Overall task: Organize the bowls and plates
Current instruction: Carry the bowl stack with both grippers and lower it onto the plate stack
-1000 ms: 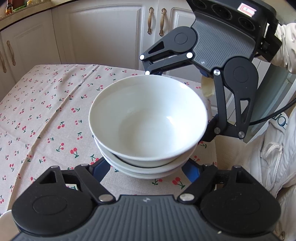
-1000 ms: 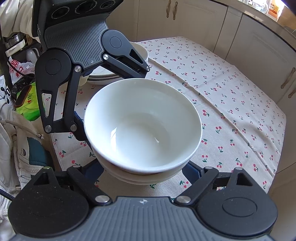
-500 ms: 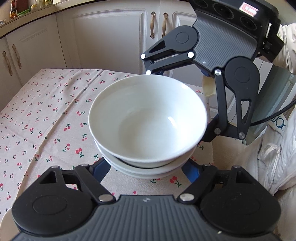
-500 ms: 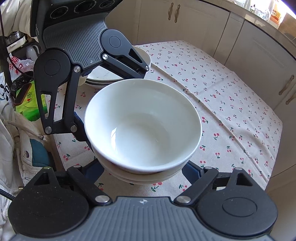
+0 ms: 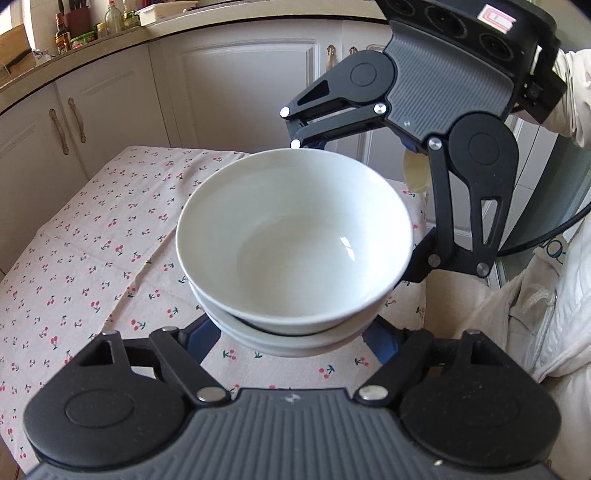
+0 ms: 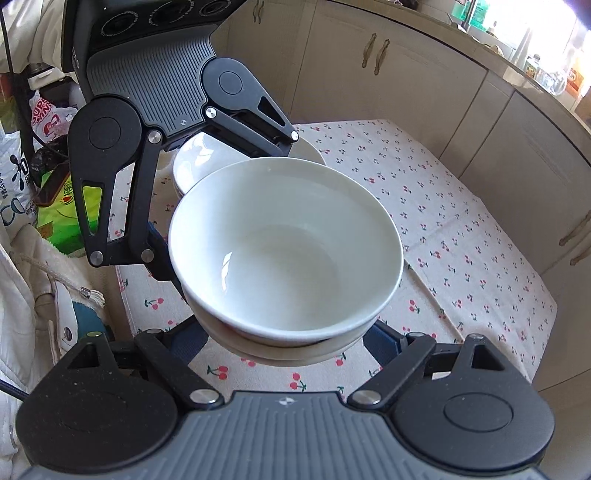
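left gripper (image 5: 295, 339): black two-finger claw, blue pads either side of the lower bowl, part-way open and clamped on the stack from the near side
right gripper (image 6: 284, 343): same build, jaws part-way open, gripped the same stack from the opposite side; in the left view it reached in from upper right (image 5: 354, 192)
bowl stack: glossy white ceramic bowl (image 5: 295, 240) nested in a second white bowl (image 5: 295, 341), both upright, empty, held between the two claws above the table, not touching the cloth
tablecloth: beige fabric with small red cherry print (image 5: 92, 258), covered the table under the stack
plates: stack of white round plates (image 6: 199, 162) on the cloth beyond the bowls, partly hidden by the left claw's linkage
person: white padded jacket sleeve (image 5: 554, 314) at the right edge
cabinets: cream kitchen cupboard doors with bronze handles (image 5: 240, 92) behind the table
counter: bottles and jars (image 5: 85, 26) on the worktop, too small to identify
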Demonstrator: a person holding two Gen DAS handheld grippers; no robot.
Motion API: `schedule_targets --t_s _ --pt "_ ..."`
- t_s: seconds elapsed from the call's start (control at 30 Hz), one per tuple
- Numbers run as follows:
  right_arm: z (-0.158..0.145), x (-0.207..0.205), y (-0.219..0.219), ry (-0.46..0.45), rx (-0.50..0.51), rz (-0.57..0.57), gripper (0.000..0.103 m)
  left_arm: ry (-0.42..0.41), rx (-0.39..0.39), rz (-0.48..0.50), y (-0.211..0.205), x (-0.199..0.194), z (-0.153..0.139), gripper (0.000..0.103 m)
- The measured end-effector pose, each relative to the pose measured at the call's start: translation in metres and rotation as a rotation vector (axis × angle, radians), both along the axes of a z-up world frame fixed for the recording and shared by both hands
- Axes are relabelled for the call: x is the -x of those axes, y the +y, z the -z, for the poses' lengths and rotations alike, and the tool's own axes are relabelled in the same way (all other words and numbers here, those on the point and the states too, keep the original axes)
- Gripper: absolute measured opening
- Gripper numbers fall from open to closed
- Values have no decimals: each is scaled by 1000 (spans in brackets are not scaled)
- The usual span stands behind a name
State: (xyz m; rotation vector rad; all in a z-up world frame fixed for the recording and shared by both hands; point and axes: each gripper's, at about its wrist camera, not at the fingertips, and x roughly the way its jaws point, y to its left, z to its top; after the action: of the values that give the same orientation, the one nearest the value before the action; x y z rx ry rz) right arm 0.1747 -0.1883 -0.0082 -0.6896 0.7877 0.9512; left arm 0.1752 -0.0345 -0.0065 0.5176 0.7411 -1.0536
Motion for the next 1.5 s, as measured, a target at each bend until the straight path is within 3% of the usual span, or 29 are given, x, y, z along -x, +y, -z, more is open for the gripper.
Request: schedule_targets --t_s 0.33,0.83,1.5 --pt "-10 -14 57 -35 15 -103 93 -31 7 -107 55 3 -10 83" --pt "16 -68 147 3 26 -224 93 -18 -14 -256 120 -14 3 83" --pt "38 -88 162 80 28 -209 93 52 20 -309 144 -32 23 83"
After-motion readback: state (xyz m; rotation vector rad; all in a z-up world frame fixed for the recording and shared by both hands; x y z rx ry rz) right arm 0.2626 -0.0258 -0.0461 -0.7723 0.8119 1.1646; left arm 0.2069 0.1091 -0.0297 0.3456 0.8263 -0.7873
